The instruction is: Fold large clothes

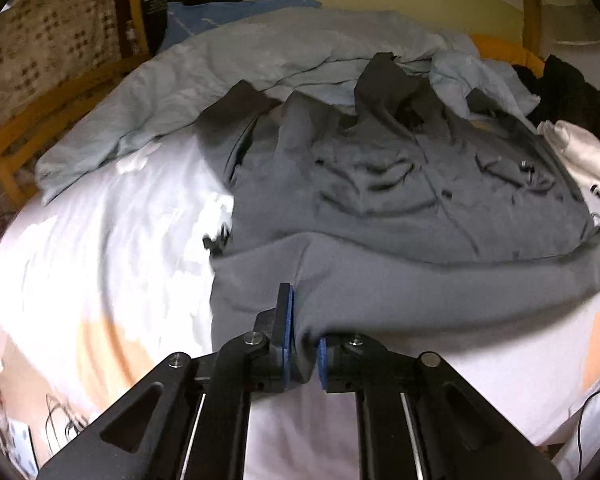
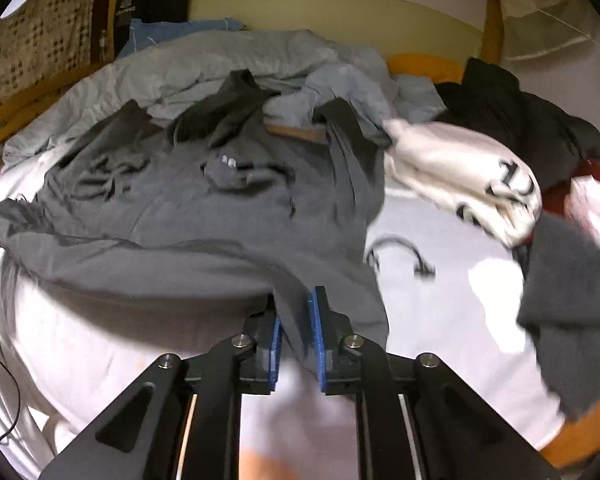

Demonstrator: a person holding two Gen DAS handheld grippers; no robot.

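Both sets of jaws are clamped on cloth: my left gripper (image 1: 300,340) pinches the near hem of the grey garment (image 1: 400,200) between its blue pads, and my right gripper (image 2: 298,334) pinches the same hem further to the right, with a fold of grey fabric hanging between its pads. The hem is lifted off the bed and stretches as a broad band between the two grippers.

The grey garment (image 2: 220,216) lies spread across the middle of the bed, wrinkled, with its darker collar and sleeve ends at the far side. It rests on a white sheet (image 1: 112,240), which is bare to the left and near me. A thin dark cord (image 2: 404,254) lies on the sheet just to the right of the garment.

Beyond the garment, a pale blue-grey duvet (image 1: 220,76) is bunched along the far side of the bed, touching the collar. To the right sits a white garment with black lettering (image 2: 472,184), and behind it a heap of black clothes (image 2: 512,108). A dark grey piece of fabric (image 2: 564,312) lies at the near right. The wooden bed frame (image 1: 40,120) shows on the far left, and a pale wall (image 2: 340,12) runs behind the bed. The picture is somewhat blurred.
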